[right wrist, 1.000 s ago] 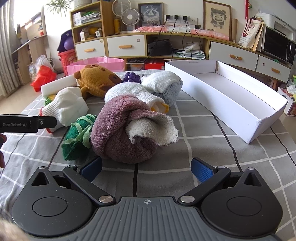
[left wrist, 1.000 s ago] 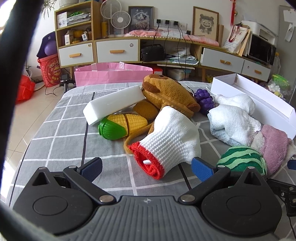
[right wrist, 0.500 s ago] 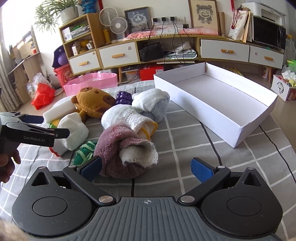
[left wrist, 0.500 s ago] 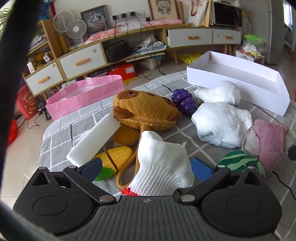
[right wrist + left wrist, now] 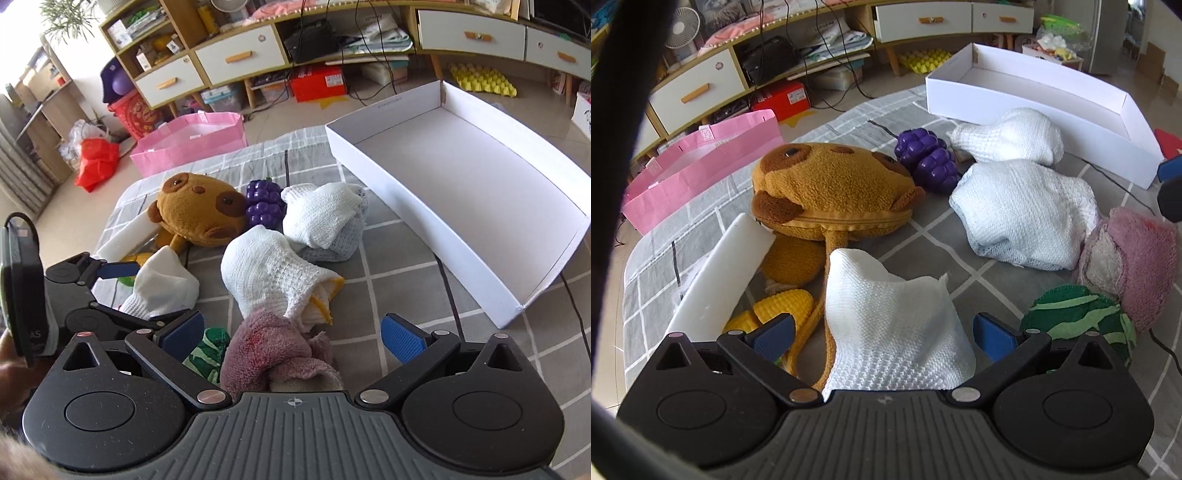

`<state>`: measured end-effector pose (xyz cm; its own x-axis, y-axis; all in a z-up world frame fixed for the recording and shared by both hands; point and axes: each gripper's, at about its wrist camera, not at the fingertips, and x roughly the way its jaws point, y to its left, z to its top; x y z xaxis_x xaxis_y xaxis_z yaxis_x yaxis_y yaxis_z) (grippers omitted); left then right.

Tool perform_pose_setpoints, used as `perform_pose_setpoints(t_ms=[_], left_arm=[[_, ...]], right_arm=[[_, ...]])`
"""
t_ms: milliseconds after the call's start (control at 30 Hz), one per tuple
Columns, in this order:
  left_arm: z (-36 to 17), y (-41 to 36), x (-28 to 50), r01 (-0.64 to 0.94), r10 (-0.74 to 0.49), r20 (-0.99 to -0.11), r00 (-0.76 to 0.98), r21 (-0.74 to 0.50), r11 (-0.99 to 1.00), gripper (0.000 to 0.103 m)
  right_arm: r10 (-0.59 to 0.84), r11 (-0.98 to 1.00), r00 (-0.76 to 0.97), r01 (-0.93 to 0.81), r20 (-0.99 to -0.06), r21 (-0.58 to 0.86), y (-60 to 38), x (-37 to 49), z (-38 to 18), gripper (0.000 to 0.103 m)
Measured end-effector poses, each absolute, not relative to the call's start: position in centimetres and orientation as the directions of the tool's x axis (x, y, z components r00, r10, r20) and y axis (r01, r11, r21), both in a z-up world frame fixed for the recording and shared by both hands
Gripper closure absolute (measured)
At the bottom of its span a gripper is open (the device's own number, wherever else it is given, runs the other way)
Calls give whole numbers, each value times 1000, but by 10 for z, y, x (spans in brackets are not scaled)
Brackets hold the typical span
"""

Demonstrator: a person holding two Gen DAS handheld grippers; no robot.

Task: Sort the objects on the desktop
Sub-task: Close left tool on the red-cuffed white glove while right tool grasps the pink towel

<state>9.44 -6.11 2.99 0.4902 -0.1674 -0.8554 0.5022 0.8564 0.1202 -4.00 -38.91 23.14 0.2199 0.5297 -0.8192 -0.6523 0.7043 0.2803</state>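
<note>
Both tongs spread wide over a heap of soft things on a grey checked cloth.

The left gripper [image 5: 882, 334] stands with its blue pads apart either side of a white knitted glove [image 5: 890, 328], not pinching it; the right gripper [image 5: 291, 332] gapes likewise above a mauve fleecy rolled towel [image 5: 275, 354], with a green striped watermelon cloth ball [image 5: 205, 354] just beside its left pad. Beyond lie two more white knitted bundles [image 5: 269, 273], a purple plastic grape bunch [image 5: 264, 205], a brown plush bear pouch [image 5: 831, 188], a yellow toy corn cob [image 5: 786, 306] and a white foam slab [image 5: 720, 280]. A long white cardboard tray [image 5: 532, 299] sits at the right, well apart; a pink paper bag [image 5: 192, 146] stands behind the cloth [image 5: 406, 280].
</note>
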Motion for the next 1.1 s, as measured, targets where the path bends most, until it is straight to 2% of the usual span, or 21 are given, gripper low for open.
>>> perform_pose_setpoints(t_ms=[200,400,700,767,833,933,1000,1100], left_arm=[[17,-63,103,523,-147,-883,446,124,843,0],[16,-61,113,523,-172,-895,410,76,849,0],[15,-64,121,506,-160,-920,357,46,861,0],[16,-66,122,503,-155,-922,354,48,863,0],[18,-66,122,501,-156,-924,349,43,865,4],[21,-68,123,502,-166,-925,342,31,864,15],[24,-69,124,501,-175,-924,341,21,865,25],[27,-70,124,504,-180,-923,339,16,864,32]], right_arm=[[470,711,160,-651,-868,265,-371,-23,216,1],[415,699,88,-668,-906,256,-361,-21,200,1],[307,699,54,-691,-950,186,-347,-30,183,1],[302,708,43,-679,-952,194,-347,-28,182,4],[301,718,27,-665,-953,208,-348,-26,180,6],[307,720,5,-655,-952,229,-349,-24,179,13],[313,717,-7,-654,-950,241,-348,-25,180,23],[309,711,-9,-662,-951,238,-345,-26,182,25]])
